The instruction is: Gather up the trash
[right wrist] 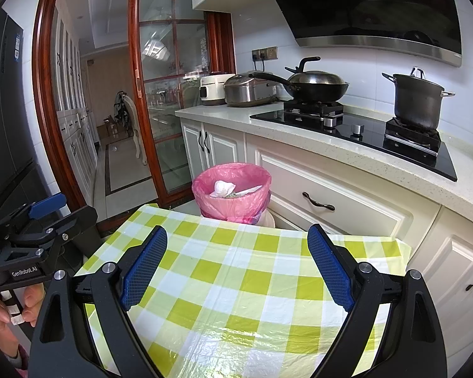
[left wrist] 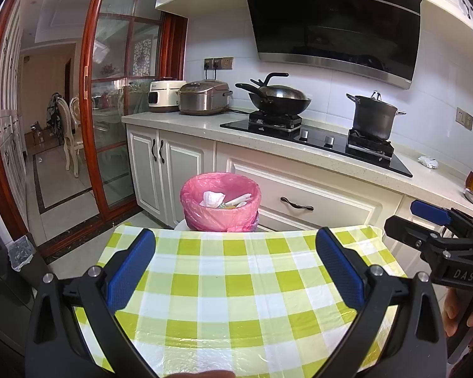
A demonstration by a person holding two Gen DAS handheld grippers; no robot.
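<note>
I hold both tongs spread wide and empty over the checked cloth [left wrist: 236, 283]: left gripper [left wrist: 235, 264], right gripper [right wrist: 238, 263]. The pink-lined bin [left wrist: 220, 203] sits at twelve o'clock beyond the cloth's edge, crumpled paper [left wrist: 212, 198] inside.

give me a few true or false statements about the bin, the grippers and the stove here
1. The trash bin has a pink liner. True.
2. The bin is empty. False: white crumpled paper and other scraps lie in it.
3. The left gripper holds a piece of trash. False: its jaws are open over the checked tablecloth with nothing between them.
4. The right gripper is open. True.
5. The wok stands on the floor. False: it sits on the stove.
</note>
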